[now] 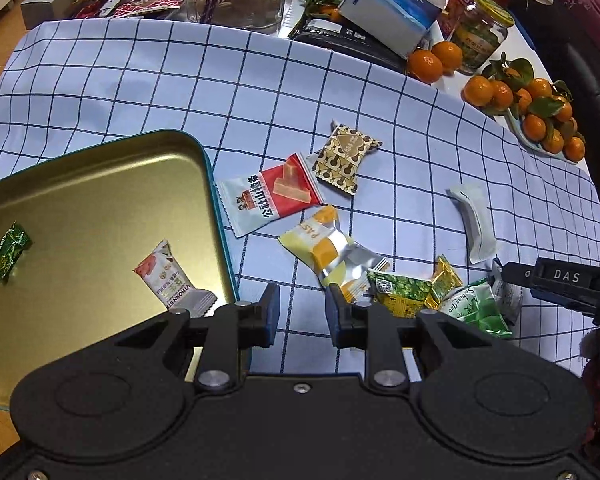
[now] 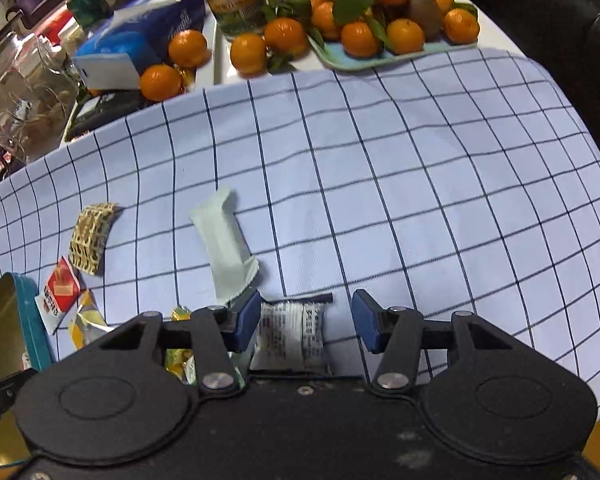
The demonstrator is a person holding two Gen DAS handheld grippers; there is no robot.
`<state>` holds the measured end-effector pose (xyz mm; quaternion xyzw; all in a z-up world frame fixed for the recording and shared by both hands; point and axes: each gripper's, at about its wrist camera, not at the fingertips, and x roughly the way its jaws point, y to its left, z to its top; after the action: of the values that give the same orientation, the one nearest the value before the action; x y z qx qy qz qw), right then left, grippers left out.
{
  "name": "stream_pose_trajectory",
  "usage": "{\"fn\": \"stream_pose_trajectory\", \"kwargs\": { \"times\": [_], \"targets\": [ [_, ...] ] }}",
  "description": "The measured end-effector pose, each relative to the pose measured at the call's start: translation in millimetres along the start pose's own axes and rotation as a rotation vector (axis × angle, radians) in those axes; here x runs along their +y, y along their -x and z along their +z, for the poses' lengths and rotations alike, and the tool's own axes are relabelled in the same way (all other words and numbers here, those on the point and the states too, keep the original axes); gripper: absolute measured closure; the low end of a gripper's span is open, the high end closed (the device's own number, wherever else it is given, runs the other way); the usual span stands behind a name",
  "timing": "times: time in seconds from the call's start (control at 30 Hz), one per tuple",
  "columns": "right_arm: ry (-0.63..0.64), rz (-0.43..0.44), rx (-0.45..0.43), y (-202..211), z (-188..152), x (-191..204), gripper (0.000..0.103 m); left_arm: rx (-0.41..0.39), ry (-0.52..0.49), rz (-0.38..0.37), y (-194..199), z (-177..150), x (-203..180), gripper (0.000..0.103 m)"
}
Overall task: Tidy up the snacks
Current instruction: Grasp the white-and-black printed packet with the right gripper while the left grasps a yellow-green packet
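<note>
Gold-lined and teal outside, the tin [image 1: 100, 208] sits at the near left of the bench and holds two snacks: a green candy [image 1: 9, 255] and a white hawthorn bar [image 1: 168, 276]. Right of it, on the checked cloth [image 1: 260, 92], lie a red-and-white packet [image 1: 270, 198], a brown patterned packet [image 1: 344, 156], a yellow pastry packet [image 1: 328, 252], one pale plain packet [image 1: 473, 222] and a near cluster of green and gold wrappers [image 1: 420, 292]. The left claw [image 1: 302, 312] hovers open and empty beside the tin. The right claw [image 2: 306, 324] is open around a white printed packet [image 2: 288, 336], with its left pad [image 2: 247, 320] touching that packet. Tangerines [image 2: 380, 12] fill one far tray [image 2: 340, 60].
</note>
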<state>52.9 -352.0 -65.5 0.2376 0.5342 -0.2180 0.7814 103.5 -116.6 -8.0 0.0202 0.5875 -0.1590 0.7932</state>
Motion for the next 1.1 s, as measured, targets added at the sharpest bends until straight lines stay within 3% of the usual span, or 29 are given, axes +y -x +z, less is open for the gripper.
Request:
{"fn": "stream_pose_trajectory", "kwargs": {
  "times": [0.17,0.33,0.37,0.4,0.5,0.73,1.1],
  "targets": [
    [0.03,0.008,0.024,-6,-2,9,0.049,0.006,-0.037,-0.001,-4,-3,-10,0.068],
    [0.06,-0.054,0.077,-18,-7,15,0.051,0.01,-0.066,-0.027,-6,-6,-17,0.068],
    [0.057,-0.061,0.084,-19,-8,15,0.054,0.009,-0.072,-0.035,-6,-6,-19,0.068],
    [0.053,-0.055,0.084,-18,-8,14,0.063,0.009,-0.08,-0.041,-6,-7,-21,0.068],
    [0.048,-0.051,0.058,-11,-8,13,0.064,0.008,-0.102,-0.052,-7,-11,-28,0.068],
    [0.02,0.012,-0.006,15,-2,9,0.064,0.014,-0.14,-0.096,-13,-17,-50,0.068],
    [-0.02,0.111,-0.004,31,-6,3,0.064,0.017,-0.153,-0.068,-31,-21,-71,0.066]
  ]
}}
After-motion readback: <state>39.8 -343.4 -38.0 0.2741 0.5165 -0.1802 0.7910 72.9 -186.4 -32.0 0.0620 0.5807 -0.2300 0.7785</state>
